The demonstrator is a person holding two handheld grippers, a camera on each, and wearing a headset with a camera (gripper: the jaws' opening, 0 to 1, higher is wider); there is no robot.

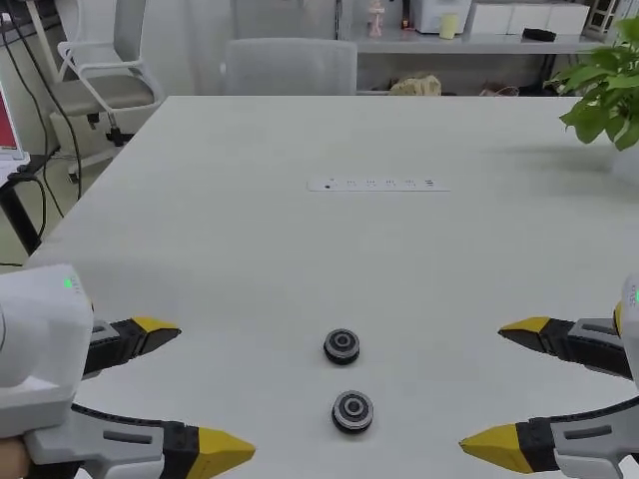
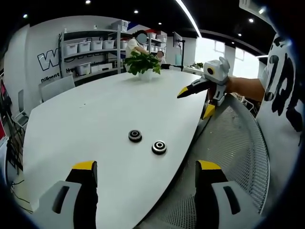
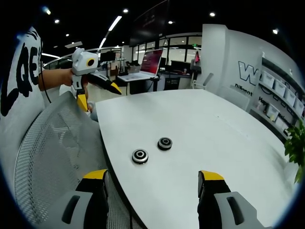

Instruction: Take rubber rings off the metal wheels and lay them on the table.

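Two small metal wheels with black rubber rings lie flat on the white table (image 1: 250, 230). One wheel (image 1: 341, 345) is farther from me and the other wheel (image 1: 352, 411) is closer to the front edge. My left gripper (image 1: 200, 389) is open at the lower left, a hand's width from them. At the lower right, my right gripper (image 1: 489, 386) is open too. In the left gripper view the wheels (image 2: 135, 136) (image 2: 159, 147) lie ahead of the open left gripper (image 2: 146, 167). The right gripper (image 3: 153, 175) faces the wheels (image 3: 165, 143) (image 3: 140, 155). Nothing is held.
A flush socket strip (image 1: 379, 184) sits mid-table. A potted plant (image 1: 604, 95) stands at the far right. Chairs (image 1: 290, 65) (image 1: 105, 60) stand beyond the far edge. The front table edge runs just below the near wheel.
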